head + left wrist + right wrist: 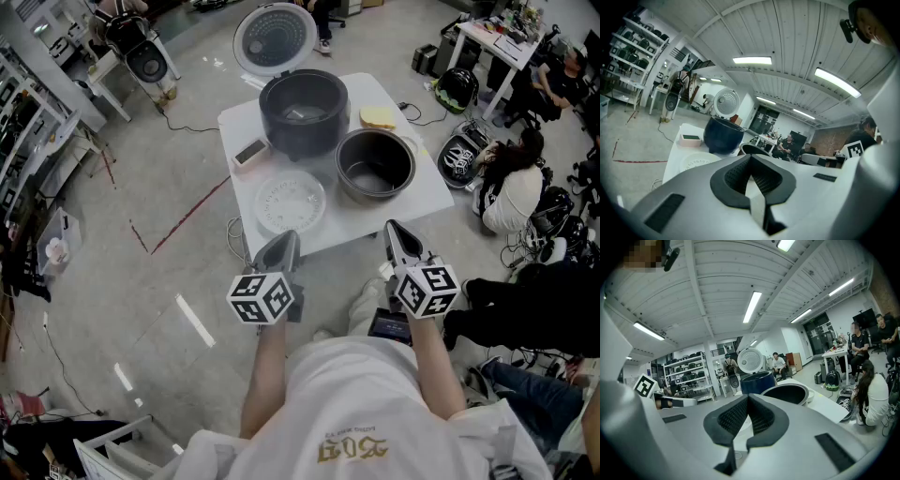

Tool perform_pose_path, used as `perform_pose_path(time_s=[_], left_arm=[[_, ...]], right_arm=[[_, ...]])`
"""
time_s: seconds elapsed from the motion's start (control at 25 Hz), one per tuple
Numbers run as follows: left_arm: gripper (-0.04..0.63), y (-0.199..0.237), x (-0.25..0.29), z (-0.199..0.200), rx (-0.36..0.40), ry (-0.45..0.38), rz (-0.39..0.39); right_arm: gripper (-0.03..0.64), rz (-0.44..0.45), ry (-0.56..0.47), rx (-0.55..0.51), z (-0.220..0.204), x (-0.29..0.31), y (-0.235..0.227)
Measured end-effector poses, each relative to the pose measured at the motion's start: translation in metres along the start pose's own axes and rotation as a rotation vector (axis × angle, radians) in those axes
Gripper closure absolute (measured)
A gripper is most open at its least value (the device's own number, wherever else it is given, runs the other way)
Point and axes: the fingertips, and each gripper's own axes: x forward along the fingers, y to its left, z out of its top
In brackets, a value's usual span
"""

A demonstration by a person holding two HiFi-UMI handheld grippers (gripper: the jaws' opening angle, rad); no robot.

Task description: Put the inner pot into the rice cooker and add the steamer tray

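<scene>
A dark rice cooker [303, 112] stands at the back of a white table [436, 192], its round white lid [275, 37] swung open. To its right and nearer me sits the dark inner pot [375, 165], empty. The white perforated steamer tray [291, 202] lies flat at the table's front left. My left gripper [286, 246] hangs just off the front edge below the tray, shut with nothing in it. My right gripper [396, 234] hovers off the front edge below the pot, also shut and empty. The left gripper view shows the cooker [723, 135] and tray [696, 162] ahead.
A small box [250, 152] lies left of the cooker and a yellow sponge [378, 117] to its right. People sit on the floor and at a desk [497, 42] to the right, among bags and cables. Shelving [28, 112] lines the left.
</scene>
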Motion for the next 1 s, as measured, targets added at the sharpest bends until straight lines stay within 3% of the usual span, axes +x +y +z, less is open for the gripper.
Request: perform_pose_path(time_s=[0.52, 0.68, 0.76, 0.84, 1.0], left_arm=[[0.581, -0.007, 0.001, -0.003, -0.015, 0.004, -0.007], [0.580, -0.010, 0.008, -0.006, -0.041, 0.004, -0.014], [0.470, -0.012, 0.016, -0.011, -0.069, 0.018, -0.033], [0.398, -0.013, 0.026, -0.017, -0.096, 0.030, -0.041], [0.333, -0.016, 0.052, -0.023, -0.074, 0.059, -0.027]], right_arm=[[0.607, -0.018, -0.001, -0.003, 0.002, -0.012, -0.006], [0.607, -0.028, -0.022, 0.049, 0.009, -0.021, -0.016], [0.590, -0.032, -0.019, 0.090, 0.011, -0.024, -0.025], [0.486, -0.034, -0.002, 0.111, 0.010, -0.023, -0.036], [0.446, -0.041, 0.026, 0.157, 0.008, -0.010, -0.064]])
